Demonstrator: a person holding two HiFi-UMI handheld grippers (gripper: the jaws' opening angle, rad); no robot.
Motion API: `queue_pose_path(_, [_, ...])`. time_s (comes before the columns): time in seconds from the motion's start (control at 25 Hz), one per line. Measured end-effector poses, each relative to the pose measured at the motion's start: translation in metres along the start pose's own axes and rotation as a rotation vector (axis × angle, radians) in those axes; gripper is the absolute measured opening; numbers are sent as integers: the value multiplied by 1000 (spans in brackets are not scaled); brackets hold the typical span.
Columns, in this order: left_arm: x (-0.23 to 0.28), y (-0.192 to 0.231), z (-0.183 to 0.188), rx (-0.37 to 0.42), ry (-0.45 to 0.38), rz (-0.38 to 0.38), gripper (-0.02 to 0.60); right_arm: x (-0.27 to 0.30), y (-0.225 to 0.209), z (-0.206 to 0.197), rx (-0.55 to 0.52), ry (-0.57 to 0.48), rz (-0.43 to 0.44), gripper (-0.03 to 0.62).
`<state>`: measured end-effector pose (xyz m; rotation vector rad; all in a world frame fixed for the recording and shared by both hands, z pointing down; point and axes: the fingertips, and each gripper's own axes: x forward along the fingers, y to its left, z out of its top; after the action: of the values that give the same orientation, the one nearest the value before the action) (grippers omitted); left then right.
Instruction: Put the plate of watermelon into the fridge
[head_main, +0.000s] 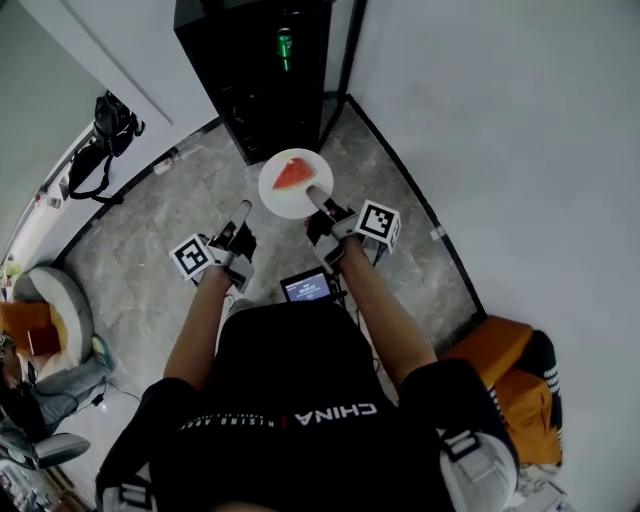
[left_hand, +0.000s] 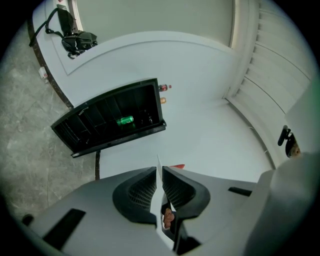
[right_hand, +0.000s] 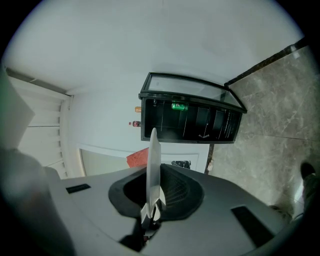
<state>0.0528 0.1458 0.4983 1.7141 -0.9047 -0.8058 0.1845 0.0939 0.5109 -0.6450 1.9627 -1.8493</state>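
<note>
We have the left gripper (head_main: 243, 210) and right gripper (head_main: 316, 197) each clamped on opposite rims of the plate (head_main: 289, 206), watermelon slice (head_main: 293, 175) at its middle, open fridge (head_main: 258, 90) ahead.

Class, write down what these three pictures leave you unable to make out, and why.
Fridge: the head view's upper edge cuts off its top.
Green can: label too small to read in every view.
Watermelon: the left gripper view shows only a red sliver behind the jaw.
Plate: edge-on in both gripper views, so its face is unseen there.
</note>
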Motion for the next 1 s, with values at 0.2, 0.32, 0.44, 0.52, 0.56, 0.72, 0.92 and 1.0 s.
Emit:
queue_pose_path(0.2, [-3,4,12,20,-62,27,43,-1,-8,18,8,9,0,31])
queue_pose_path(0.32, [-10,13,26,10,-102,48,43,4,-12,23,18,12,0,31])
queue_pose_path(0.44, [-17,23,43,-5,-129,58,43,14,-14,22,17,12,-8,31])
queue_pose_path(0.52, [-18,30,52,-6,-121,60,43,21,-13,20,14,6,-10,31])
queue_pose_path(0.56, [-14,35,57,-9,-114,61,43,28,-14,21,15,2,-11,31])
queue_pose_path(0.72, [7,54,82,-33,-86,52,43,58,-20,30,23,-10,-30,31])
queue_pose_path(0.92, [28,68,118,-41,-23,43,43,99,-13,41,11,-39,-32,31])
queue_pose_path(1.0, [37,70,136,-45,-5,31,43,116,-10,46,13,-59,-28,32])
